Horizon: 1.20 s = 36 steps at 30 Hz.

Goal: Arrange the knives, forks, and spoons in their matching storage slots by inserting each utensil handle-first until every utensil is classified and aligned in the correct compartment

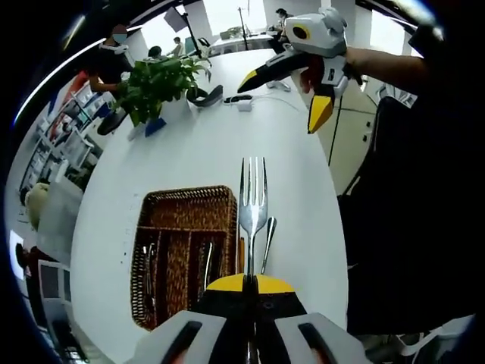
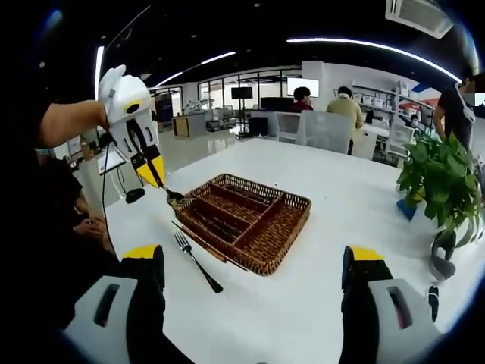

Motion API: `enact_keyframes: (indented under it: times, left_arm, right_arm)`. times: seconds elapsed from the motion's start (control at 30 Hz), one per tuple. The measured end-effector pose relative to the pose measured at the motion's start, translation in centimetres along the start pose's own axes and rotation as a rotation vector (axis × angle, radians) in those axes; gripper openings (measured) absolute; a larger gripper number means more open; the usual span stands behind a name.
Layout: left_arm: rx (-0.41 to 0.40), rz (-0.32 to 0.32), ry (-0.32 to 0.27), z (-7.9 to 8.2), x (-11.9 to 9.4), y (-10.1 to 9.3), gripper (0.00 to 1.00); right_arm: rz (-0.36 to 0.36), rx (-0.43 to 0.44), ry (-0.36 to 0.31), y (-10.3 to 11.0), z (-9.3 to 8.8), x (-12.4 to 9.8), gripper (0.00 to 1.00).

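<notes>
Currently the white table (image 2: 318, 303) carries the brown woven wicker tray (image 2: 244, 221). The left gripper (image 1: 250, 284) is clamped on a silver fork (image 1: 252, 201), tines forward, above the table just beside the tray. Turning the handle toward a slot seems wise. The right gripper (image 2: 254, 265) stands apart, empty. A black-handled fork (image 2: 195, 260) waits on the table.

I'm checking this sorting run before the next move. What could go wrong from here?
1. The left gripper pinches the shiny silver fork by its handle, so inserting it handle-first into the brown woven wicker tray may need a regrip, and it could slip.
2. The black-handled fork and a spoon lie on the white table close beside the tray; a sweeping move may knock them.
</notes>
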<state>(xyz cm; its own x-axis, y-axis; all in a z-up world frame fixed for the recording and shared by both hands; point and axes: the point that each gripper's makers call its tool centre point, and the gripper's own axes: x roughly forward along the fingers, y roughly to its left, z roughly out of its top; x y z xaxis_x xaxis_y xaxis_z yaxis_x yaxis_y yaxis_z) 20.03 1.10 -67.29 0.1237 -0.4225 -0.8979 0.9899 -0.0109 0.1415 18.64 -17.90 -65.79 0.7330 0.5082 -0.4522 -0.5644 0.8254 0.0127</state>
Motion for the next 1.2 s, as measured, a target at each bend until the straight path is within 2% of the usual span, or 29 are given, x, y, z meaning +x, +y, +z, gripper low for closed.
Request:
enact_keyframes:
  times: [0.27,0.57,1.2]
  left_arm:
    - [-0.004,0.003,0.009,-0.9,-0.5,0.6,0.00]
    - [-0.011,0.010,0.010,-1.7,-0.6,2.0,0.00]
    - [0.013,0.034,-0.011,-2.5,0.6,6.5,0.00]
  right_arm:
    - [0.009,-0.002,0.017,0.3,-0.4,0.8,0.99]
    - [0.010,0.006,0.010,0.3,0.5,1.6,0.99]
    - [-0.016,0.027,0.027,-0.2,0.9,2.7,0.99]
